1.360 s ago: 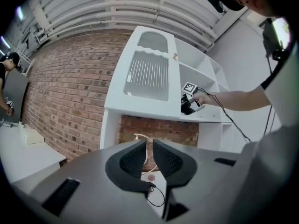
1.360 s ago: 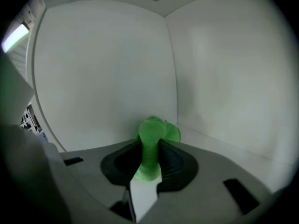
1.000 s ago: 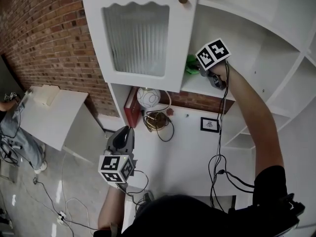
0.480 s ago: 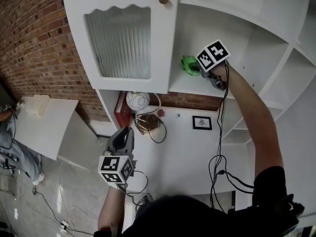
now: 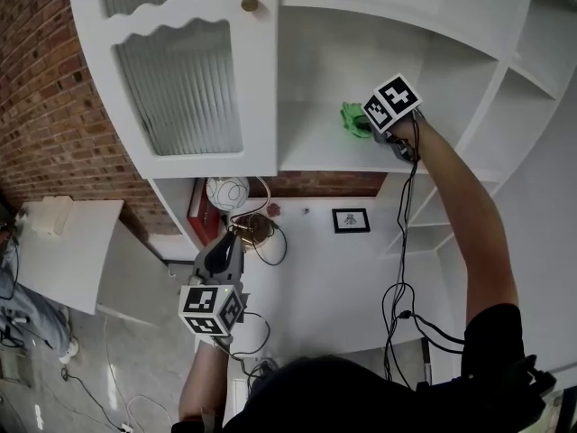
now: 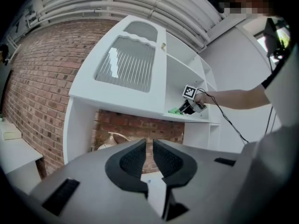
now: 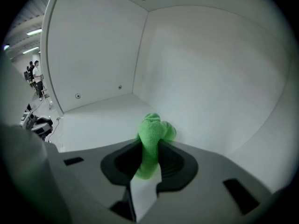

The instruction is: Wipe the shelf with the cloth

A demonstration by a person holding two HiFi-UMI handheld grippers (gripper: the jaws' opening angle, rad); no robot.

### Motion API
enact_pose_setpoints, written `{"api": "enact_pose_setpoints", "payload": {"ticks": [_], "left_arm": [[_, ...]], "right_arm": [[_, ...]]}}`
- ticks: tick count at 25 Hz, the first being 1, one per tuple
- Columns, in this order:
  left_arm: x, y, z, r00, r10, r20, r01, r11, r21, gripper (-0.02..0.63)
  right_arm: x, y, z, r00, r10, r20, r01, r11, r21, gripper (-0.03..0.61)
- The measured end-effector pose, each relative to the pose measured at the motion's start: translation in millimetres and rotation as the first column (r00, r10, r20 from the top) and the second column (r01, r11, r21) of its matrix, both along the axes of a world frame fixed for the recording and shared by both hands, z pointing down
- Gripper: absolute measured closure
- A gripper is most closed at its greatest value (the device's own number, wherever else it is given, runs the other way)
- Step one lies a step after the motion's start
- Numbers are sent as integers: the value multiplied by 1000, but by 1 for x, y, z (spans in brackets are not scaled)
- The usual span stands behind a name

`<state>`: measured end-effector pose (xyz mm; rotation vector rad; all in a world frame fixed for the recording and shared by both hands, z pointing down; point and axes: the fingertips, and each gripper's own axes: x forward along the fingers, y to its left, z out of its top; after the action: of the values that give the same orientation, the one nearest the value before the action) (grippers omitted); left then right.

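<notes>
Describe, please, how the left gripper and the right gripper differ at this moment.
The right gripper clamps the green cloth; the left gripper holds nothing, its fingers nearly together. The right gripper is raised into the shelf compartment; the left gripper hangs low, outside the unit. Both are the same dark two-finger design.

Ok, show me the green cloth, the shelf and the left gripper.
green cloth (image 7: pixel 153 133): right gripper view, bunched end beyond the jaws.
shelf (image 5: pixel 311 147): head view, bare board left of the cloth.
left gripper (image 6: pixel 149 145): left gripper view, between its fingertips.
</notes>
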<state>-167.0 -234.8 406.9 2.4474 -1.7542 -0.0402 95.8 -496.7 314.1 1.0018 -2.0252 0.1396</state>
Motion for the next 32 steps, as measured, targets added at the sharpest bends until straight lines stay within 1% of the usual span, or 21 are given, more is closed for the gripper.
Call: {"api": "enact_pose_setpoints", "payload": {"ticks": [4, 7, 9, 11, 12, 14, 17, 19, 24, 26, 29, 30, 32], "left_arm": [[15, -9, 0, 999, 41, 0, -41, 999, 1, 568], [26, -16, 0, 997, 72, 0, -72, 997, 3, 566], [33, -19, 0, 996, 92, 0, -92, 996, 5, 568], [40, -23, -1, 994, 112, -2, -112, 994, 8, 568], [43, -24, -1, 993, 122, -4, -122, 993, 10, 568], [47, -27, -2, 991, 135, -8, -135, 991, 12, 566], [48, -30, -2, 989, 145, -11, -145, 989, 14, 568], [46, -31, -2, 989, 147, -13, -147, 989, 14, 568], [42, -33, 1, 989, 146, -18, -146, 989, 6, 568], [41, -34, 2, 989, 148, -19, -148, 989, 4, 568], [42, -35, 2, 988, 153, -21, -153, 988, 4, 568], [42, -35, 2, 988, 154, -23, -154, 988, 4, 568], [42, -35, 2, 987, 159, -33, -159, 987, 3, 568]], "right_arm": [[37, -1, 0, 996, 76, -50, -75, 997, 15, 492], [63, -1, 1, 986, 125, -106, -122, 992, 33, 492], [80, 1, 0, 972, 164, -168, -157, 986, 54, 492], [96, 5, 0, 944, 194, -268, -176, 980, 89, 494], [104, 6, 1, 922, 203, -329, -177, 978, 108, 493], [117, 8, 5, 866, 212, -452, -170, 977, 132, 494], [128, 8, 10, 786, 215, -579, -159, 976, 146, 494], [134, 7, 10, 746, 221, -628, -158, 975, 154, 494], [145, 5, 12, 659, 229, -717, -157, 973, 167, 495], [148, 6, 12, 602, 221, -767, -146, 975, 167, 494], [156, 7, 13, 488, 208, -847, -128, 978, 167, 494], [158, 7, 13, 458, 206, -865, -123, 978, 168, 494], [161, 6, 14, 412, 203, -888, -110, 979, 172, 494]]}}
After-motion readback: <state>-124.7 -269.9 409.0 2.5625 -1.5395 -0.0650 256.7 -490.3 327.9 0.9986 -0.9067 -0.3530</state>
